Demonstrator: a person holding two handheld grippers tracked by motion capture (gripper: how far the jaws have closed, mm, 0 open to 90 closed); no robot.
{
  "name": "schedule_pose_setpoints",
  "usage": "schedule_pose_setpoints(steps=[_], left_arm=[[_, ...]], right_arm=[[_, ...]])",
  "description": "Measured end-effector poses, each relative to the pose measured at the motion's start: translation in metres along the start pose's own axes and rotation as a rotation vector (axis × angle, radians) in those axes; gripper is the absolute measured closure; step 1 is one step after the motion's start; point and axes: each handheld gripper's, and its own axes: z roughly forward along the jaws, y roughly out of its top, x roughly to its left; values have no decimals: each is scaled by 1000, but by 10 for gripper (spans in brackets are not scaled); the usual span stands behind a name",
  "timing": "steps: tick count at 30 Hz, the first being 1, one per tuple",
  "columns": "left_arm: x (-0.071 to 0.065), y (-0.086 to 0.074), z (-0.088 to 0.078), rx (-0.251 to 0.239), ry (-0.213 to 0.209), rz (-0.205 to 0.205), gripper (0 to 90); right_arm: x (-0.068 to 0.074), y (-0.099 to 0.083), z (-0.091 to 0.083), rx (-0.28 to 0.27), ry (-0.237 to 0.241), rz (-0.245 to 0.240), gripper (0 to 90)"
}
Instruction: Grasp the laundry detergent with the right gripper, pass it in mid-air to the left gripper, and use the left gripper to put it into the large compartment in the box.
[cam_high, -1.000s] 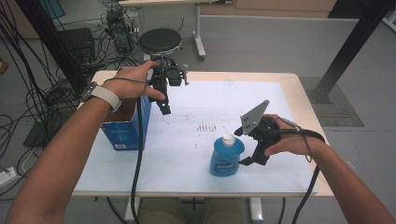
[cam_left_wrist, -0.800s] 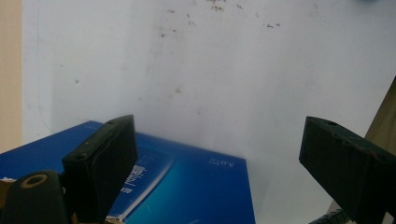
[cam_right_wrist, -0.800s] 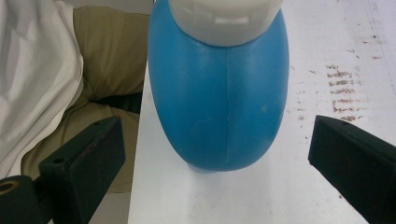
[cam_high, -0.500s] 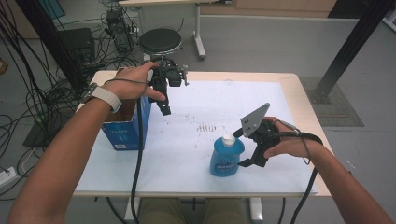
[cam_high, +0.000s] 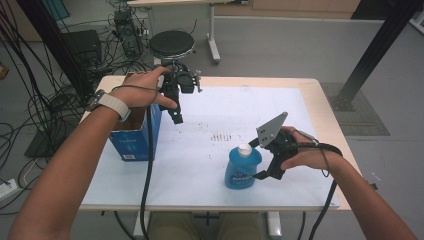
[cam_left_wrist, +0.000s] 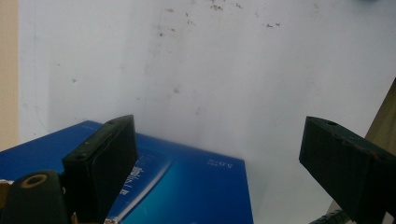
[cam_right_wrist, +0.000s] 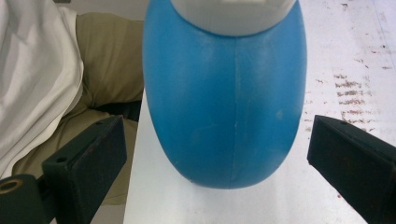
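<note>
A blue bottle (cam_high: 242, 167) with a white cap stands upright on the white table cover near the front edge. My right gripper (cam_high: 256, 159) is beside it on the right, open. In the right gripper view the bottle (cam_right_wrist: 224, 93) stands between the spread jaws of the right gripper (cam_right_wrist: 217, 149), and neither pad touches it. A blue cardboard box (cam_high: 135, 135) stands at the table's left. My left gripper (cam_high: 176, 117) hangs open just right of the box's top and points down. In the left gripper view the box (cam_left_wrist: 187, 191) lies below the empty left gripper (cam_left_wrist: 219, 154).
The white cover (cam_high: 210, 100) carries small dark marks at its middle. A black stool (cam_high: 171, 44) stands behind the table, and many cables (cam_high: 45, 100) lie on the floor at the left. The person's lap (cam_right_wrist: 93, 70) is beyond the table's front edge.
The right gripper has edged slightly left, closer around the bottle. The left hand and gripper have stayed in place.
</note>
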Motion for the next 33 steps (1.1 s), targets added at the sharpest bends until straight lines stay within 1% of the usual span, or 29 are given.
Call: schedule_pose_setpoints(steps=[4, 8, 33], left_arm=[[0, 0, 0, -3, 0, -1, 119], [0, 1, 0, 4, 0, -2, 119], [0, 1, 1, -2, -3, -3, 119]], right_arm=[[-1, 0, 0, -6, -1, 0, 46], [-1, -1, 1, -13, 2, 0, 46], [-2, -3, 3, -13, -3, 6, 46]])
